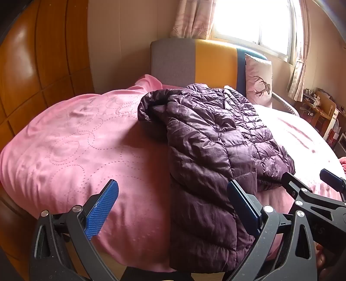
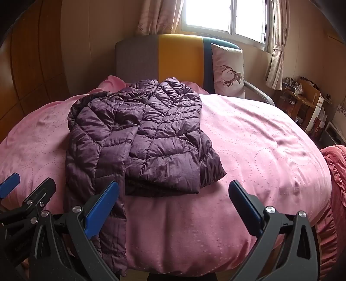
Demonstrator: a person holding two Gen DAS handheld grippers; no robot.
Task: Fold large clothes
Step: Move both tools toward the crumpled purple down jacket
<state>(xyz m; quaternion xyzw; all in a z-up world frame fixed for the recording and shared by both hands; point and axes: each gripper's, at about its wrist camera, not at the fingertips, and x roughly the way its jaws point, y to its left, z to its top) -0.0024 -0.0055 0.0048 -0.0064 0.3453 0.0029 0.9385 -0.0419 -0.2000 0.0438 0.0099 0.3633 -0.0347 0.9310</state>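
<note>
left gripper [image 1: 173,207] spread wide, gripping nothing, blue pads bare. right gripper [image 2: 173,207] likewise wide open and empty, close beside the left one. both tilted down over the near edge of a bed.

between the left fingers and just beyond: a purple quilted jacket [image 2: 138,134], lying on a pink bedspread [image 2: 259,140]. left of the right fingers, one long strip, seemingly a sleeve or side panel [image 2: 99,194], trailing toward the camera and hanging off the bed edge. further out from the fingers, the puffy body partly doubled over itself, glossy, crumpled, stitched in slanted channels.

probably mid-fold: body gathered, the trailing strip not yet tucked. next move likely calls for closing on that hanging strip and laying it across the body.

beyond the jacket: grey, yellow and blue headboard [image 2: 179,56], deer-print pillow [image 2: 229,71], bright window [image 2: 225,17].
</note>
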